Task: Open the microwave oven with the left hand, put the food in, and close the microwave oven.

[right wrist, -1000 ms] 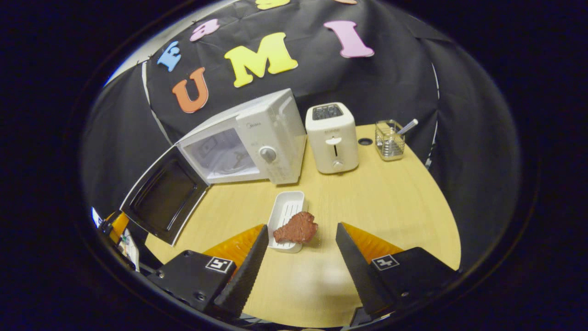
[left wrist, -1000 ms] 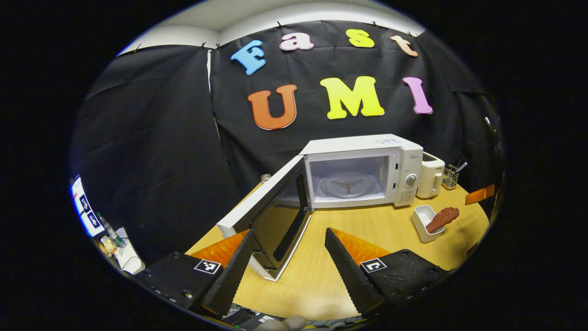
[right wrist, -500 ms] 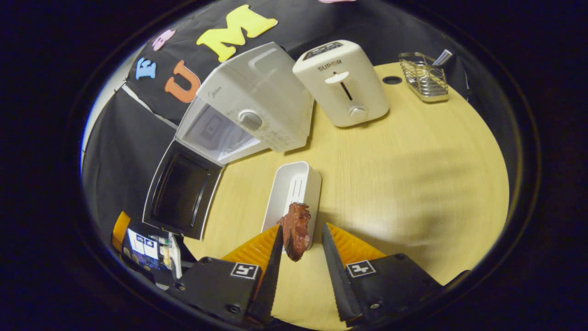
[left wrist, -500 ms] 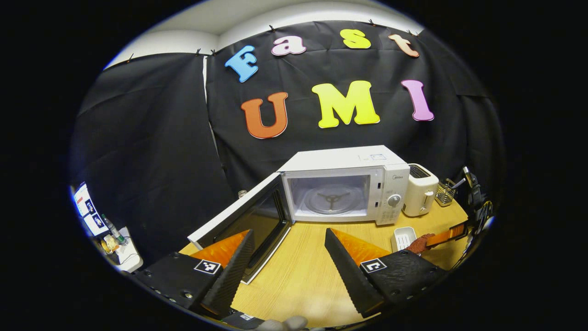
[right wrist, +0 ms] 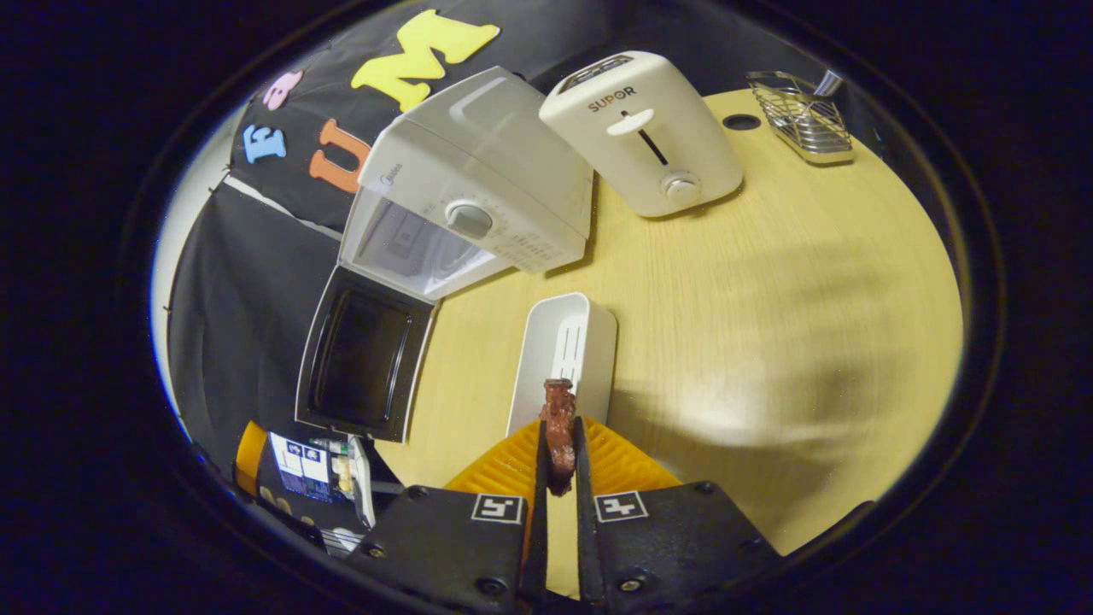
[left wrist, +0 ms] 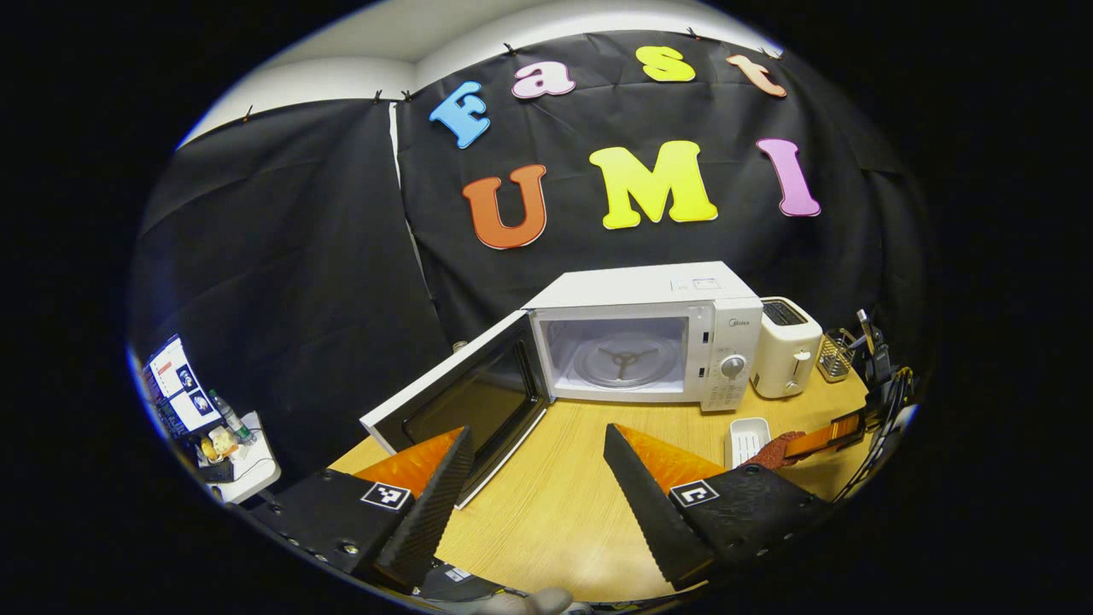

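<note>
Microwave point(left wrist: 649, 329) on table point(left wrist: 555, 504), toaster point(left wrist: 784, 357) right of it, tray point(left wrist: 747, 438) in front, rack point(right wrist: 803, 120) probably farthest right

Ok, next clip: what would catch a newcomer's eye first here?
Probably the white microwave at the back of the wooden table, its door swung wide open and its inside bare. Next, in the right gripper view, the right gripper shut on a reddish piece of meat over a white tray. The left gripper hangs open.

Microwave point(left wrist: 657, 333) door point(left wrist: 461, 397) swung open, left claw point(left wrist: 538, 504) spread, empty
</note>
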`<state>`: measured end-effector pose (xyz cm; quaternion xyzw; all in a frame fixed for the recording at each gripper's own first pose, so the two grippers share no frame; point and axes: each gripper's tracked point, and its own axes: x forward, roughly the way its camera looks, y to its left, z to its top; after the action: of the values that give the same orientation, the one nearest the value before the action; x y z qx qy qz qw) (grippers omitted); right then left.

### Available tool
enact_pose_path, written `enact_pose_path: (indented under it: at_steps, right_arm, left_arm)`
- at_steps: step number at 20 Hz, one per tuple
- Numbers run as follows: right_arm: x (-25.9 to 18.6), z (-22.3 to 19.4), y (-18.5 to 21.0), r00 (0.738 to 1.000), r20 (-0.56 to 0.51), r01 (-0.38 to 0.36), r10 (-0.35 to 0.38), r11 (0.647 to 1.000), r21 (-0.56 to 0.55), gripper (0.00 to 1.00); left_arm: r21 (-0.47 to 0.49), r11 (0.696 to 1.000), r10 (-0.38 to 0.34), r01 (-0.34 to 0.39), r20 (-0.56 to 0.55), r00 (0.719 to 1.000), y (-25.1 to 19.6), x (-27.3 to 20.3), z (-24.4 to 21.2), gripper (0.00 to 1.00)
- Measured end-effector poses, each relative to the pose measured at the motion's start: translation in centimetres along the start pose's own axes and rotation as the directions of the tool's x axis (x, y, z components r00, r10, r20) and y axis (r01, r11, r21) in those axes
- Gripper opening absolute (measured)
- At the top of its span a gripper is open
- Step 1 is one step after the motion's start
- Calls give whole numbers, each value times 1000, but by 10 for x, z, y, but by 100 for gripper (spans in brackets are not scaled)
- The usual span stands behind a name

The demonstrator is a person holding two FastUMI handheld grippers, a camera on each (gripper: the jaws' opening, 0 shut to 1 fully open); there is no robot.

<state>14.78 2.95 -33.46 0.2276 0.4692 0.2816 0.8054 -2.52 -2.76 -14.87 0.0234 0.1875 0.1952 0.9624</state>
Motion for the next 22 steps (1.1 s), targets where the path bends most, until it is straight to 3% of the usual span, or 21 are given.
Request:
enact_pose_path:
  at_steps: [1,2,10,15,22]
  right_arm:
    - [-3,1,2,1000,10,7,-7,1000,-19,7]
    - [-7,5,6,1000,20,11,-10,999,-38,17]
    - [-36,37,91,983,185,5,22,989,-149,17]
    - [-16,49,154,948,313,-4,48,990,-140,17]
    - [55,50,205,879,476,39,25,992,-124,17]
  left_arm:
    - [-7,1000,0,0,3,1000,0,-1,-1,94]
    - [-19,1000,-3,3,2,1000,1,-2,-2,95]
    - [-18,997,-80,80,26,996,13,10,-7,94]
    - [24,982,-188,187,42,981,29,21,-11,94]
    - [92,944,-325,317,77,943,39,37,-13,95]
